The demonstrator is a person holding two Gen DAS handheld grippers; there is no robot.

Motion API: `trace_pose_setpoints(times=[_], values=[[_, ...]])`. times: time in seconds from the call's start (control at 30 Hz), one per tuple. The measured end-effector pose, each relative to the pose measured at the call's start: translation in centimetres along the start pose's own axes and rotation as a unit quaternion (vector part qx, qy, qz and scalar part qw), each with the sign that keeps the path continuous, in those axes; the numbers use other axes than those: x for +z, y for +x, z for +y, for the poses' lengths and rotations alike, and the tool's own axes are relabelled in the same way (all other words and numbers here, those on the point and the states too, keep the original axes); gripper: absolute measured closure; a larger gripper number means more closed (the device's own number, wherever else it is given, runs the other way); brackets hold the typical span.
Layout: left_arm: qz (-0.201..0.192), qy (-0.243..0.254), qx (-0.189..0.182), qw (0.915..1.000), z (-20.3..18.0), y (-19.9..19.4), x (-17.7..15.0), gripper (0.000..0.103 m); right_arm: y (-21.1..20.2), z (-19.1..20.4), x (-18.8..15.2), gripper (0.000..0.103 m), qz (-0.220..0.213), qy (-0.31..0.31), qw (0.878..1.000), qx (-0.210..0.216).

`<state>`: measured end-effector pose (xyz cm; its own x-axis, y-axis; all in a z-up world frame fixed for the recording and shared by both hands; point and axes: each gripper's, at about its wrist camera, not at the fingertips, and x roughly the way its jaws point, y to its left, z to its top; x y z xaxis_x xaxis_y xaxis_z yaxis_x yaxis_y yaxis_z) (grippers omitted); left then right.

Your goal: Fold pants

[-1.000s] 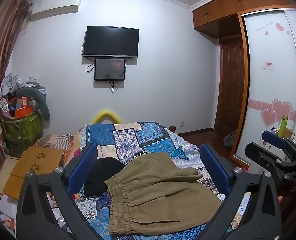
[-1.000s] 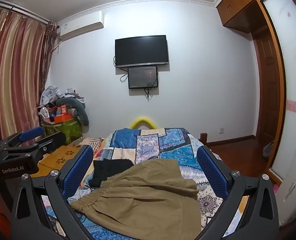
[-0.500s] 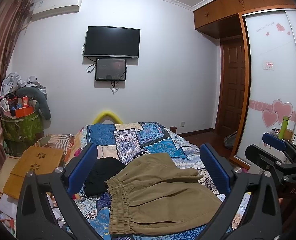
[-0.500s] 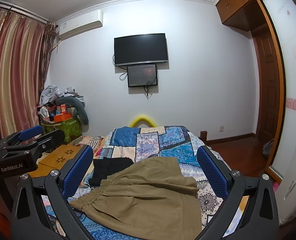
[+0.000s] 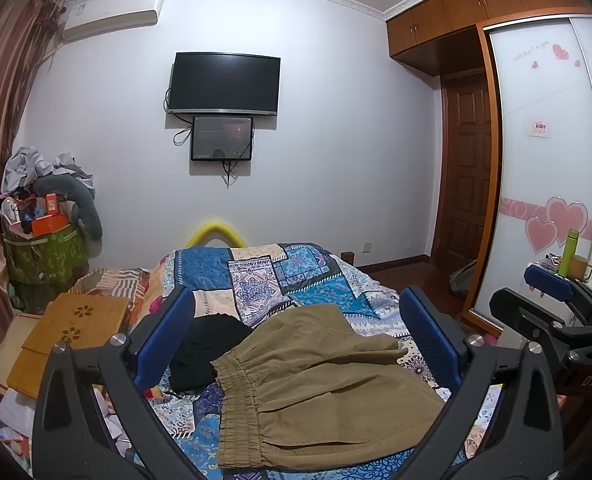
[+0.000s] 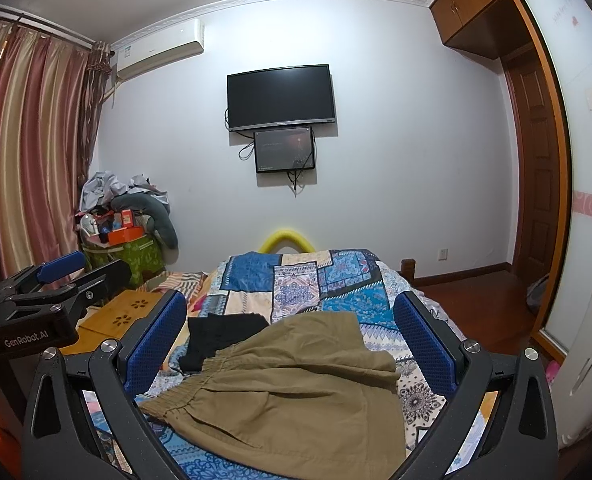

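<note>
The khaki pants (image 5: 312, 384), a soft ribbed-looking cloth with a gathered elastic waistband, lie crumpled on the bed (image 5: 296, 276), whose quilt is a patchwork of blue and cream printed squares. Just beside the pants' waistband sits a black garment (image 5: 204, 344), loosely bunched and touching them. The left tongs (image 5: 296, 340) and the right tongs (image 6: 292, 340) both hover above the pants with their blue, dimpled pads spread wide, gripping nothing. A slotted bamboo tray (image 5: 72, 328) rests beyond the black garment.
</note>
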<state>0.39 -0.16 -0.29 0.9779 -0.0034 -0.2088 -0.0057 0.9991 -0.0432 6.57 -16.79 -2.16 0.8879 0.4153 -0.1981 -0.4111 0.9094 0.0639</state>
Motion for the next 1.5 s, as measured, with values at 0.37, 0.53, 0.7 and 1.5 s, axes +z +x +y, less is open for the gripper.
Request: trace_pose_setpoints(times=[0.37, 0.53, 0.7, 1.5], values=[[0.001, -0.002, -0.001, 1.0000, 0.19, 0.00, 0.03, 0.000, 0.35, -0.16, -0.10, 0.000, 0.002, 0.001, 1.000, 0.001], [0.001, -0.002, -0.001, 1.0000, 0.25, -0.01, 0.09, 0.000, 0.34, -0.17, -0.06, 0.000, 0.002, 0.001, 1.000, 0.002], [0.001, -0.002, -0.001, 1.0000, 0.31, 0.06, 0.13, 0.000, 0.33, -0.16, -0.03, 0.000, 0.002, 0.001, 1.000, 0.002], [0.012, -0.002, -0.008, 0.9999, 0.38, 0.95, -0.17, 0.000, 0.75, -0.24, 0.03, 0.000, 0.007, -0.001, 1.000, -0.003]])
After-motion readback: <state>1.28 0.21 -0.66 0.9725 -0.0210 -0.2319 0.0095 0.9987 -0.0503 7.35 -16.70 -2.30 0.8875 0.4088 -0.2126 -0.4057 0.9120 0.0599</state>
